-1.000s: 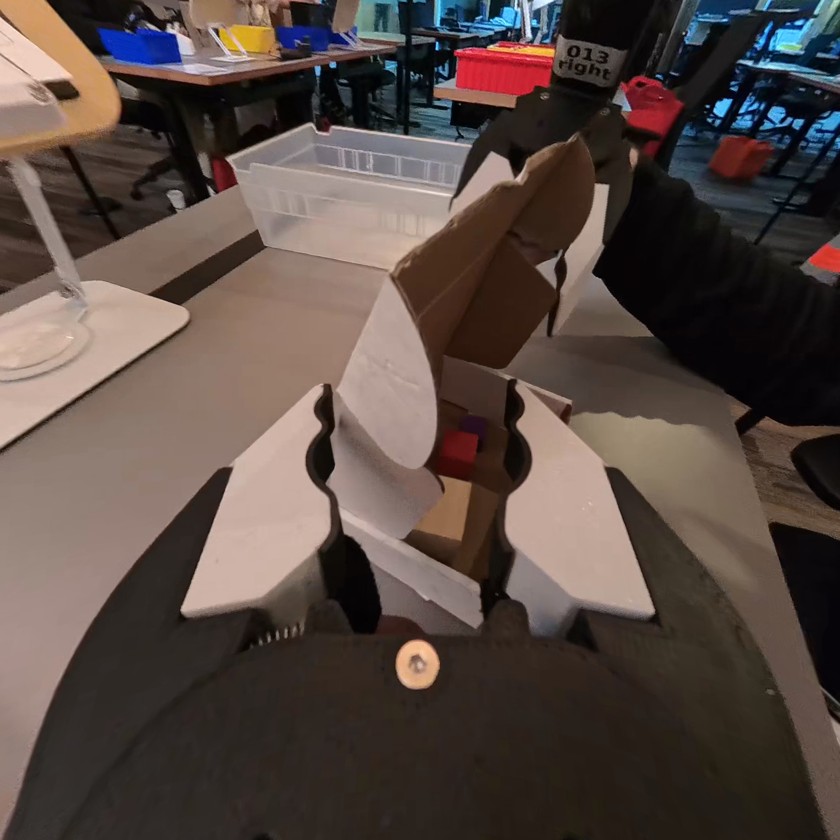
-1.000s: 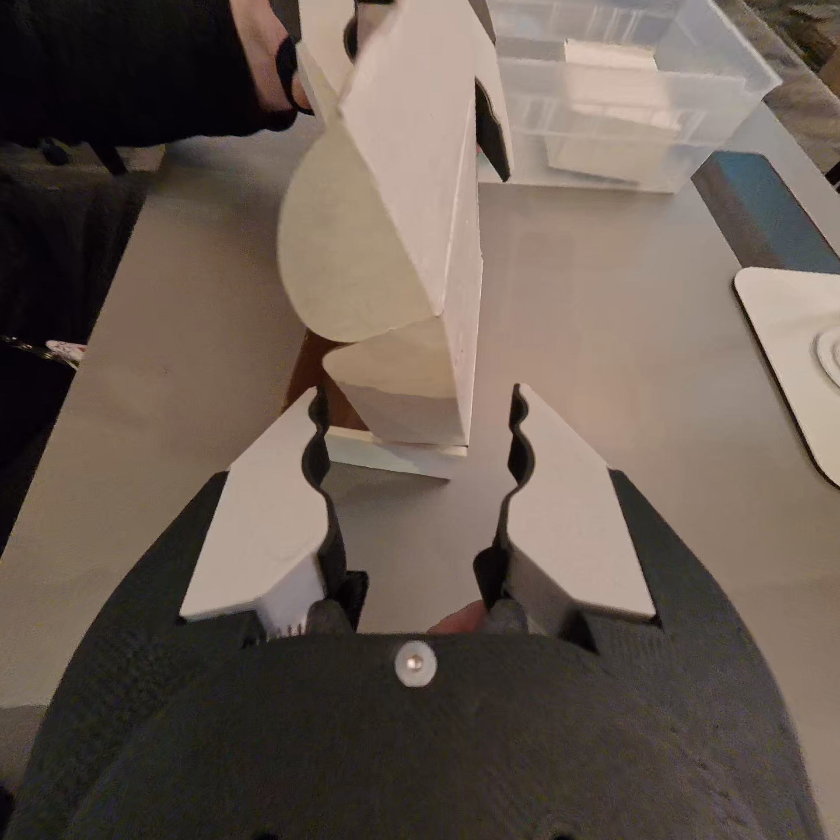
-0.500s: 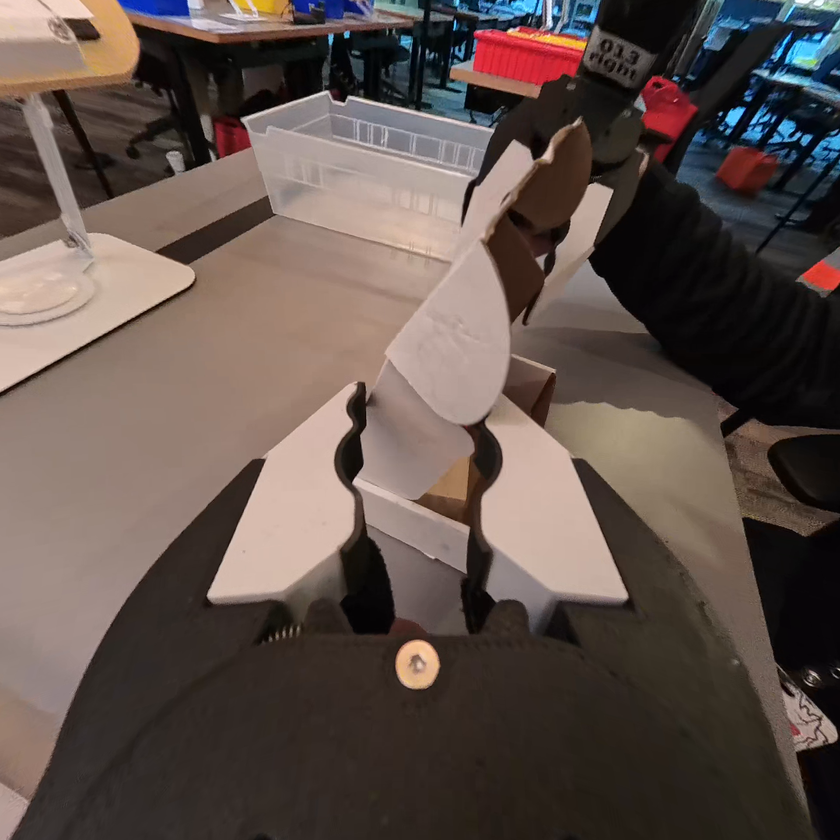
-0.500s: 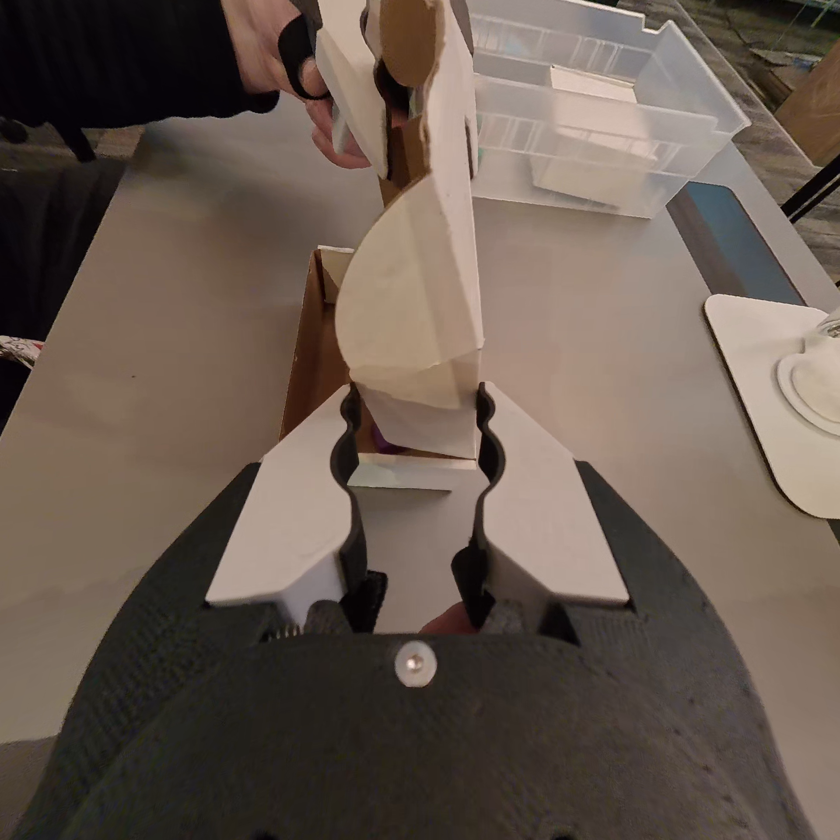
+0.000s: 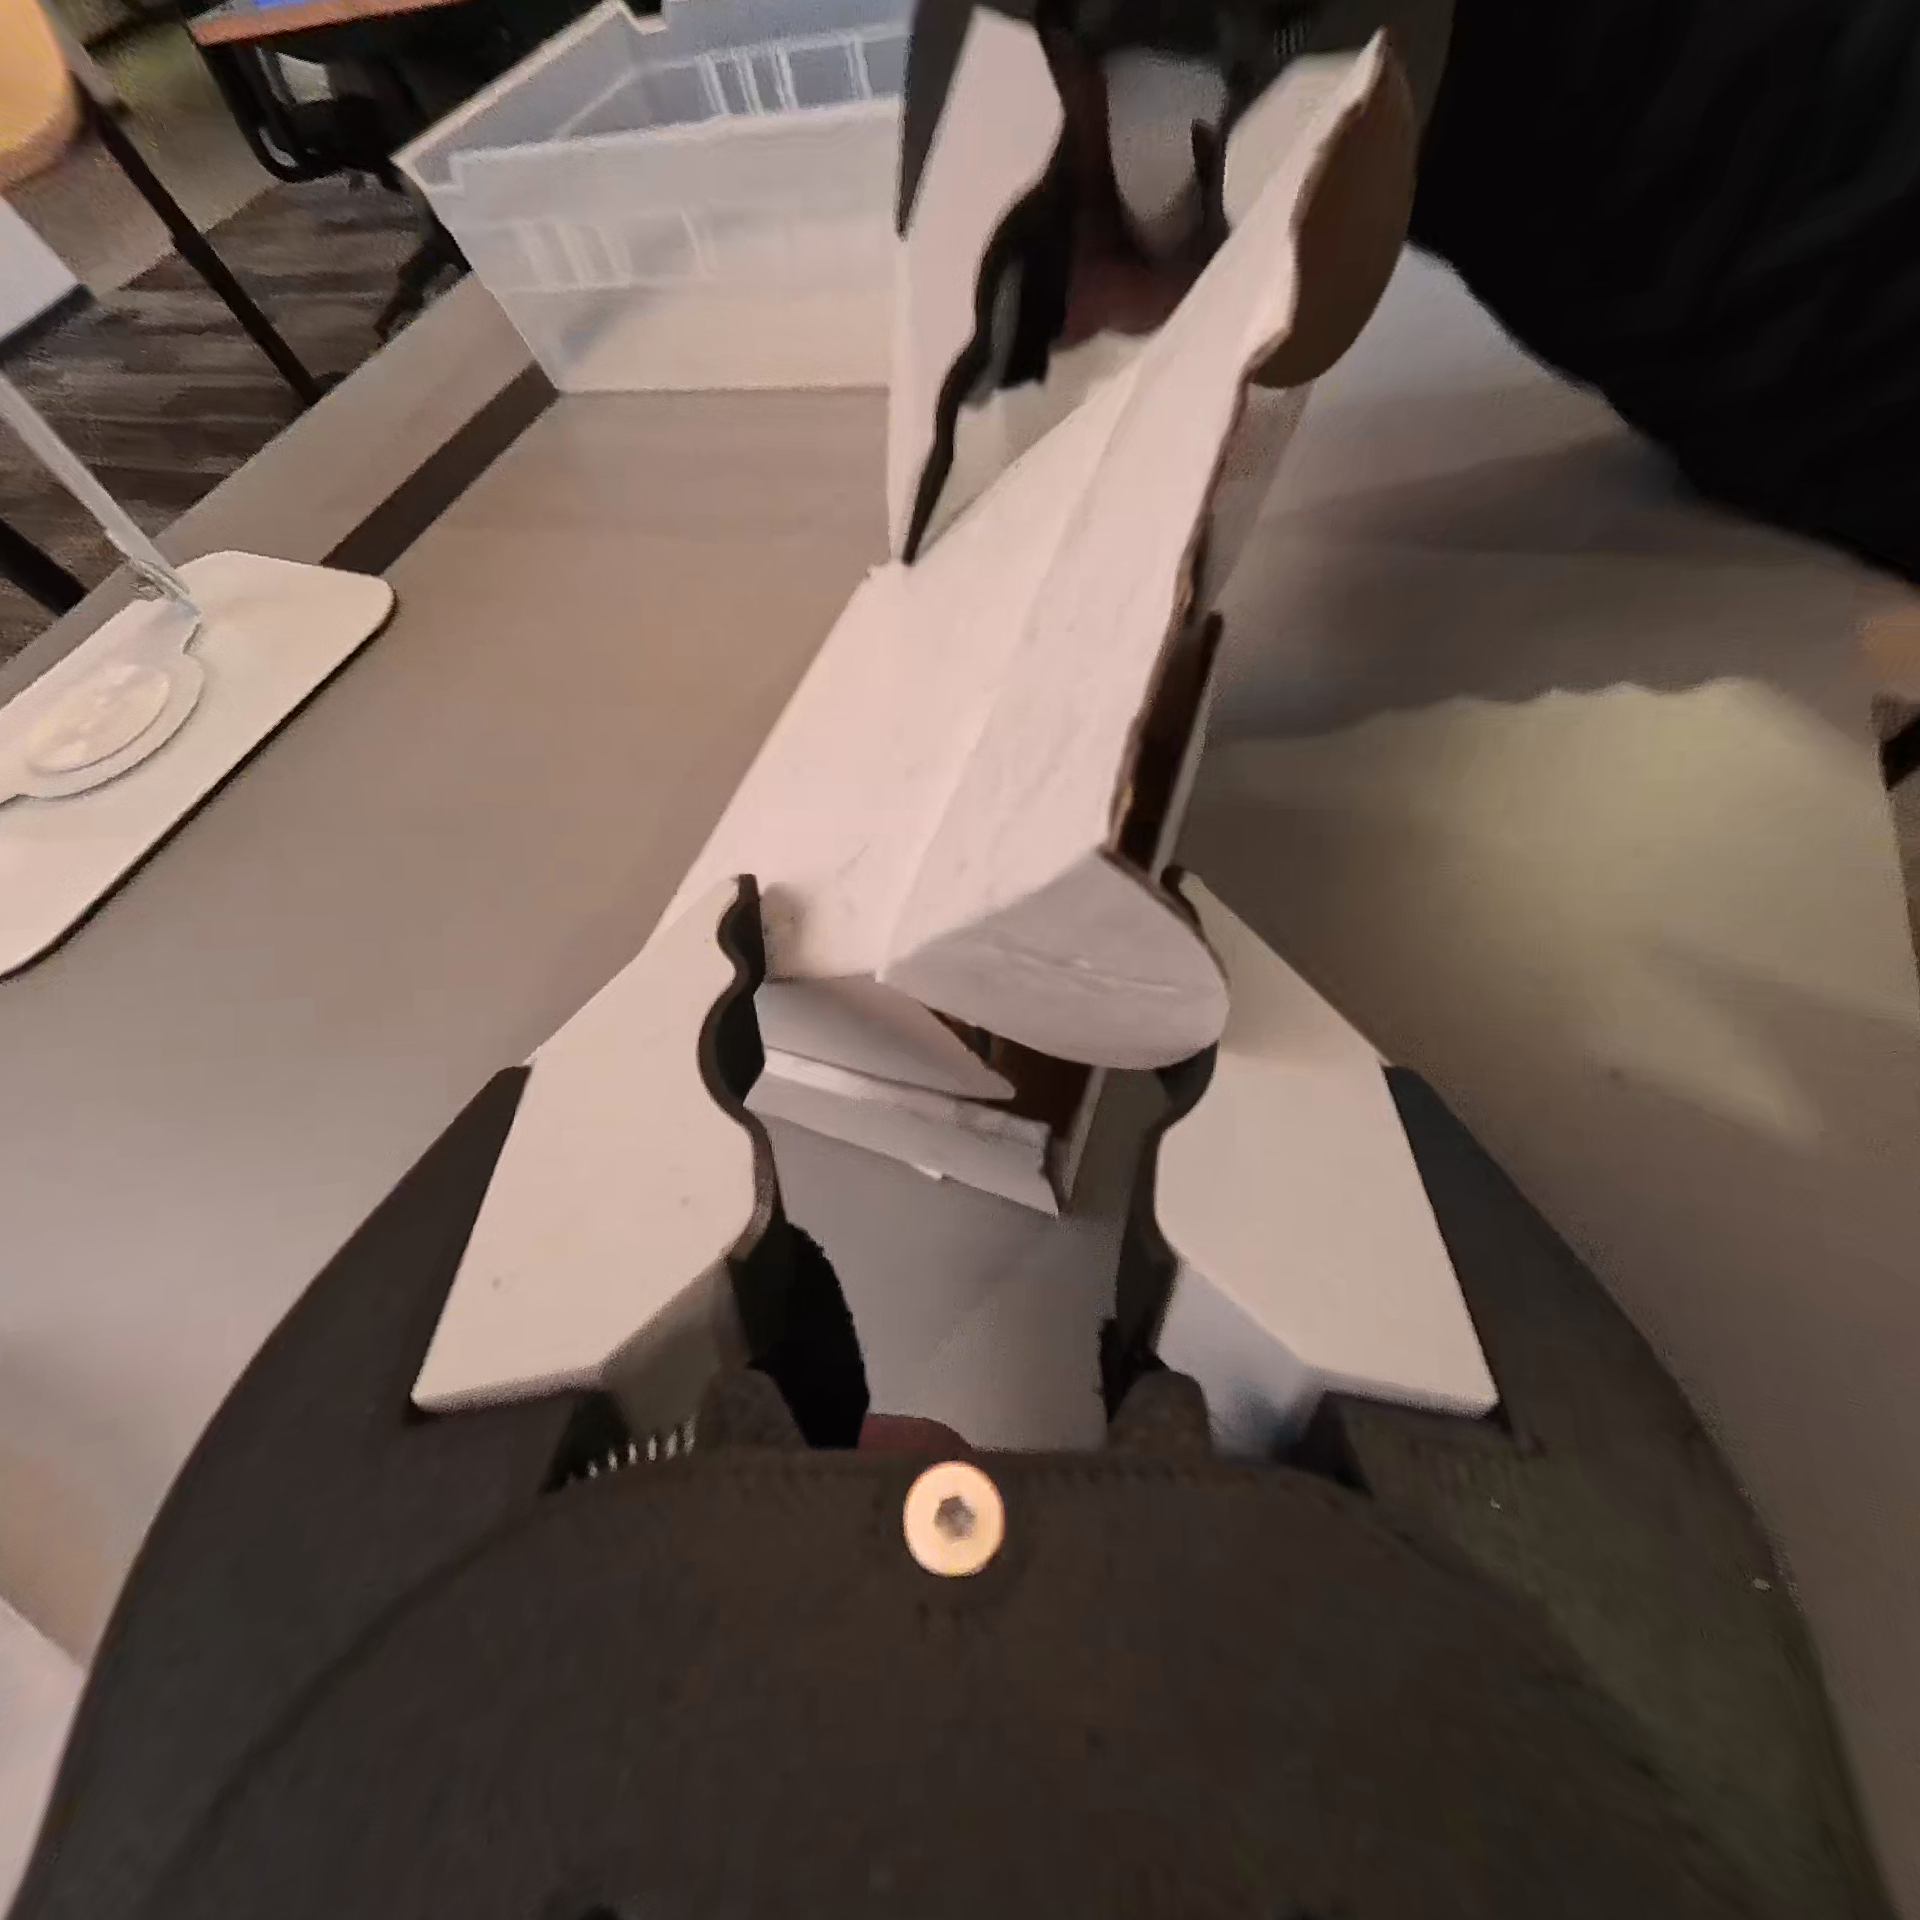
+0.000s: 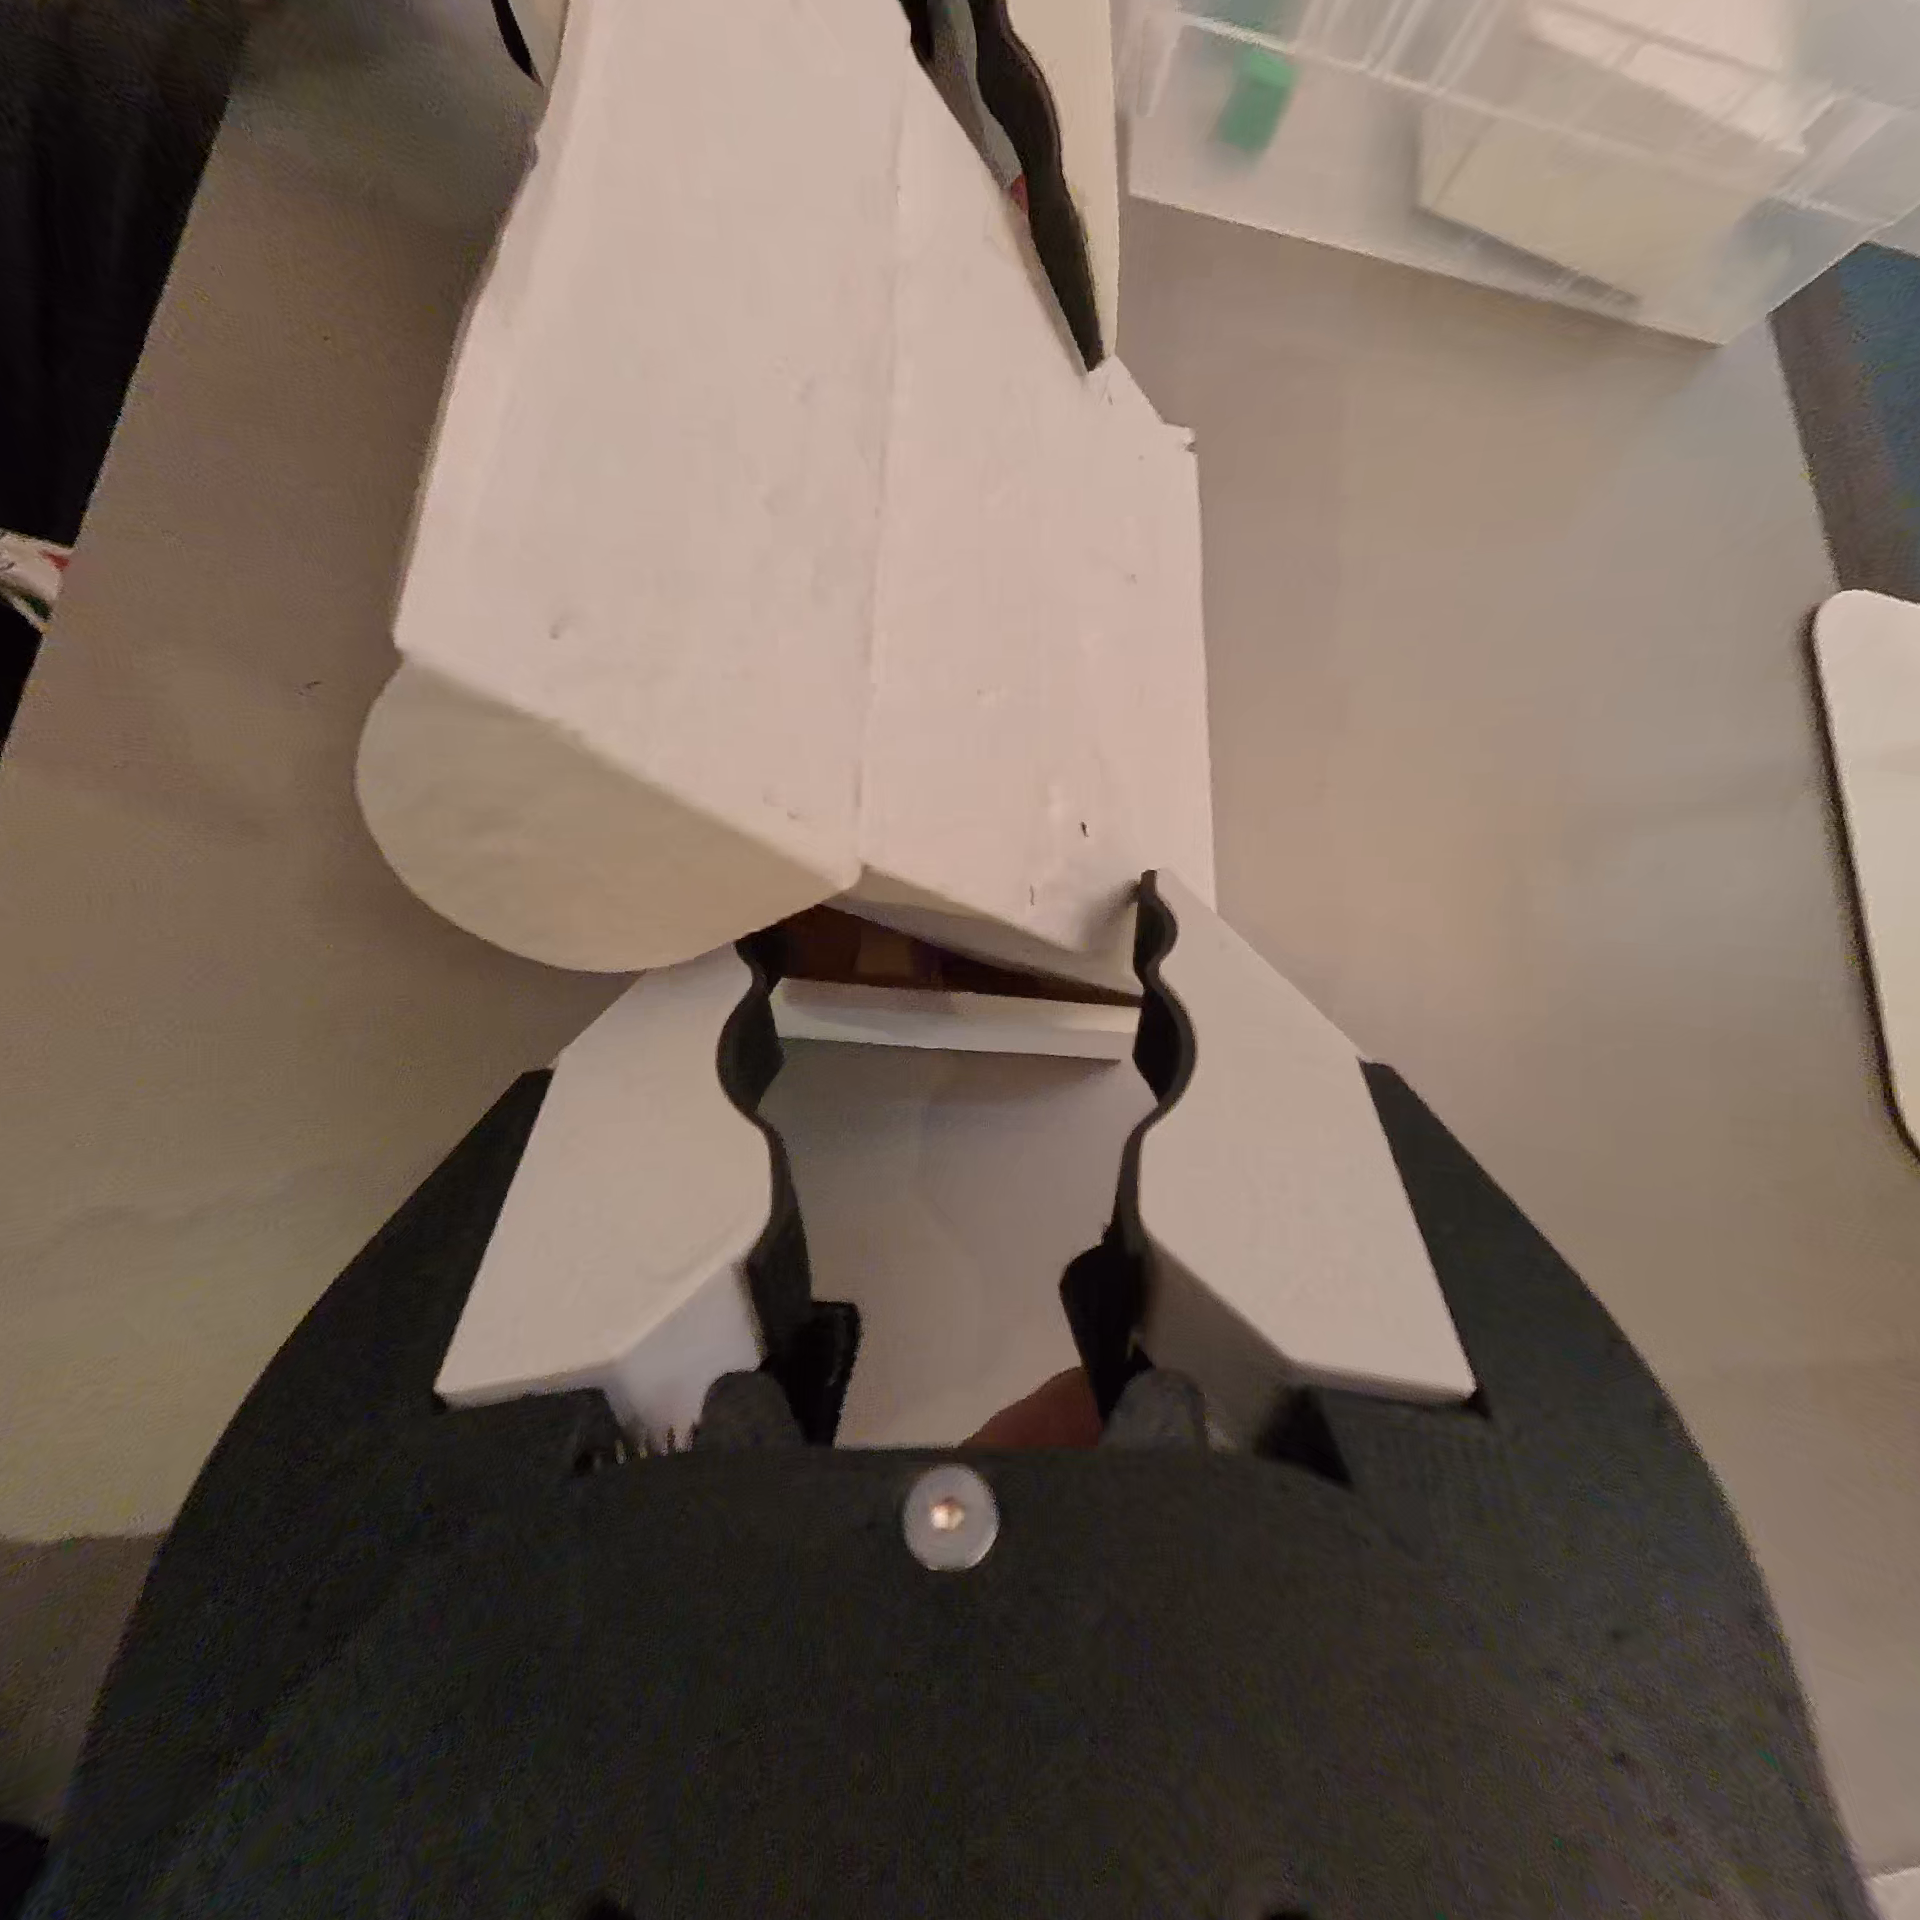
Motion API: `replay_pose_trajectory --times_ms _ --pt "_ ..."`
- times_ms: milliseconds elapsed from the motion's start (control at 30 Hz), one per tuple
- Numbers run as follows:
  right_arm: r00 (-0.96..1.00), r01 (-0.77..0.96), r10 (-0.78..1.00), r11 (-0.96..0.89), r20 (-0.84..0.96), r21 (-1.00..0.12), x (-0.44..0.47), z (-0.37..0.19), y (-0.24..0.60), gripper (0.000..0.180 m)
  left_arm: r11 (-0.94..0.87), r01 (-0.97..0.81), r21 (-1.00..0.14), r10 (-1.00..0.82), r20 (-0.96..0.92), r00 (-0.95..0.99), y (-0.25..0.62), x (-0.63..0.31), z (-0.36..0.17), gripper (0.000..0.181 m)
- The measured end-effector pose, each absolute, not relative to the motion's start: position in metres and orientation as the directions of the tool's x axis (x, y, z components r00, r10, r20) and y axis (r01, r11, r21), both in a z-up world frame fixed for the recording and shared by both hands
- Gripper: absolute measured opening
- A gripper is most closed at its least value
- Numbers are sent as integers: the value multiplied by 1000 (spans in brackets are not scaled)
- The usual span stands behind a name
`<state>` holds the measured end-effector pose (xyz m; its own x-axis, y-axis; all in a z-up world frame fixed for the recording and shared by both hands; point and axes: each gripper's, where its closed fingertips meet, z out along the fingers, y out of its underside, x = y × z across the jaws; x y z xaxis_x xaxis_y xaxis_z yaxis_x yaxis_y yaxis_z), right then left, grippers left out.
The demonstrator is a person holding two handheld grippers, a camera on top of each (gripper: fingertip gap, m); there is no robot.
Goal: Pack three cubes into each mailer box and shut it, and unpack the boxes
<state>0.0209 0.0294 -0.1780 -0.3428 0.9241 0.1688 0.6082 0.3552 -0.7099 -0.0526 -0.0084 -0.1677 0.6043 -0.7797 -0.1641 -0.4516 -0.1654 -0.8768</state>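
While the lid (image 6: 790,499) of the white mailer box (image 6: 956,1023) slopes down over its body, the right gripper (image 6: 951,997) sits at one end with its jaws parted fairly wide, bracketing the box's end wall and holding nothing; its right fingertip (image 6: 1164,914) touches the lid's corner. The left gripper (image 5: 971,987) faces it from the opposite end, also spread wide and empty, the box end and a rounded side flap (image 5: 1081,997) lying between its fingers. Placed this way, the two tools seem meant to steady the box from both ends and press the lid down evenly.

The lid is not yet flat: a dark gap under its edge in the right wrist view shows brown cardboard inside, and both rounded flaps stick out untucked. The cubes cannot be made out there. The step in hand looks like closing; the flaps probably need tucking inside the walls first, or the lid may spring up.

The box rests on a grey table (image 5: 416,779). Beyond it stands a clear plastic bin (image 6: 1558,156) holding a green cube (image 6: 1257,104), and a white stand base (image 5: 197,665) lies to one side.
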Motion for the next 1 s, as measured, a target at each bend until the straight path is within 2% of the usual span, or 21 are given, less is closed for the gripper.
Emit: replay_pose_trajectory --times_ms 33,100,167,333,433,500,633,767,900,1000 --pt "-354 620 924 349 145 -703 23 -180 25 73 -157 -481 -862 -790 -182 585 -13 -51 -173 78" --pt "-363 633 923 346 129 -692 27 -182 19 80 -144 -491 -859 -798 -192 571 -19 -50 -176 86" --pt "-355 650 926 343 128 -678 33 -184 18 84 -133 -502 -855 -796 -209 567 -22 -52 -177 86" --pt "-343 612 932 317 117 -724 49 -165 7 89 -93 -506 -857 -809 -231 540 -36 -54 -172 102" --pt "-367 531 920 327 135 -782 51 -142 -14 89 -47 -544 -838 -825 -275 494 -50 -57 -173 102" --pt "-382 516 914 334 136 -789 52 -137 -23 88 4 -565 -825 -825 -322 464 -56 -60 -168 95" --pt "-446 589 889 377 102 -714 48 -163 -41 84 -9 -631 -776 -858 -318 403 -62 -57 -181 80" --pt "-450 666 888 402 92 -628 45 -198 -45 74 -12 -719 -695 -855 -366 368 -64 -55 -205 78" --pt "-444 669 890 408 107 -621 47 -197 -45 75 -1 -706 -708 -868 -350 351 -71 -55 -201 81" --pt "-407 658 903 396 140 -640 51 -183 -34 78 1 -639 -769 -888 -294 353 -81 -66 -174 86"
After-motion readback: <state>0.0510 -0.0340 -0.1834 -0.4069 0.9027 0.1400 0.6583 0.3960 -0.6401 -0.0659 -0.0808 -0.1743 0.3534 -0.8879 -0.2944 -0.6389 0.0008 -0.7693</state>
